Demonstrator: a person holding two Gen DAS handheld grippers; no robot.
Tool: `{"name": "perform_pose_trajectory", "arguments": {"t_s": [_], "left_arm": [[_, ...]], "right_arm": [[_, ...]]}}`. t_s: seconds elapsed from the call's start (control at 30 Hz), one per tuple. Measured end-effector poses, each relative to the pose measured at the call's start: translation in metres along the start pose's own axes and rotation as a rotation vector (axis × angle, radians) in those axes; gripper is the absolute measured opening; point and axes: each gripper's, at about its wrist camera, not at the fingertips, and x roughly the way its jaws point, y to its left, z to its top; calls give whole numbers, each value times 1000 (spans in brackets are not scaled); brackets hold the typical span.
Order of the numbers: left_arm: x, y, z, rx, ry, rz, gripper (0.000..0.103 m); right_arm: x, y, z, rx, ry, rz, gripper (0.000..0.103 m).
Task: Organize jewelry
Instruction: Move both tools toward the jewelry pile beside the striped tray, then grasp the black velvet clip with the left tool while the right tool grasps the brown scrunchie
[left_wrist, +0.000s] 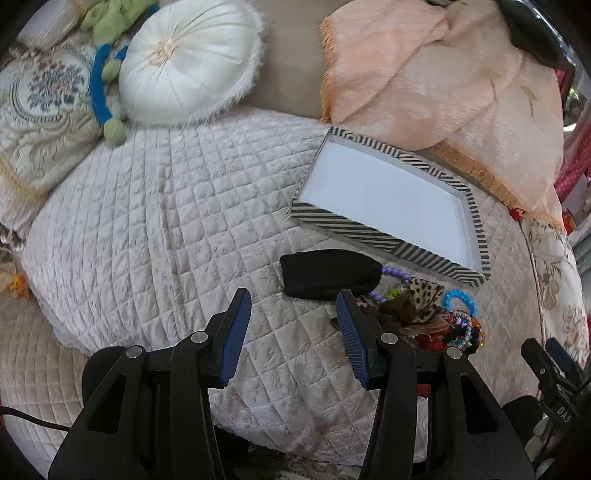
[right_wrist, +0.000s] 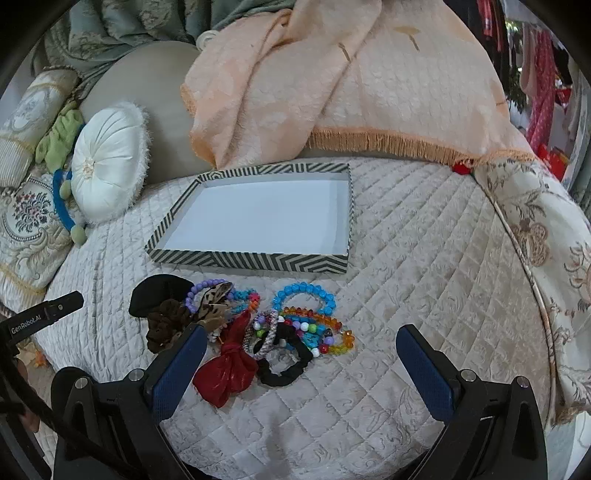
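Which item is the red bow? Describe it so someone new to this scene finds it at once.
Start at the striped tray on the quilted bed. In front of it lies a jewelry pile. The red bow sits at the pile's near edge, beside a black scrunchie: the only shiny red fabric piece, knotted in the middle.

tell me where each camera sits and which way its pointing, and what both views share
Left wrist: sits on the left gripper, angled down at the quilted bed cover; its own open jaws show, and the right gripper at the right edge.
Right wrist: sits on the right gripper, angled down over the jewelry pile; its own open jaws show, and part of the left gripper at the left edge.
Shared: the empty striped tray, the jewelry pile, the round white cushion and the peach blanket.
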Motion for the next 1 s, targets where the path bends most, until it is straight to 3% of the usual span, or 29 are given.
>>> {"name": "perform_pose_trajectory", "arguments": {"t_s": [0.27, 0.37, 0.53, 0.7, 1.0], "left_arm": [[21, 1, 8, -38, 71, -71, 49], [30, 4, 14, -59, 87, -87, 57], [51, 4, 19, 2, 128, -106, 57], [76, 6, 24, 55, 161, -72, 57], [117, -3, 32, 98, 174, -99, 57]], "right_arm": [[5, 0, 1, -28, 15, 25, 102], [5, -2, 3, -23, 13, 38, 102], [11, -3, 1, -5, 49, 115, 102], [18, 29, -2, -96, 71, 208, 101], [50, 87, 3, -241, 103, 338, 93]]}}
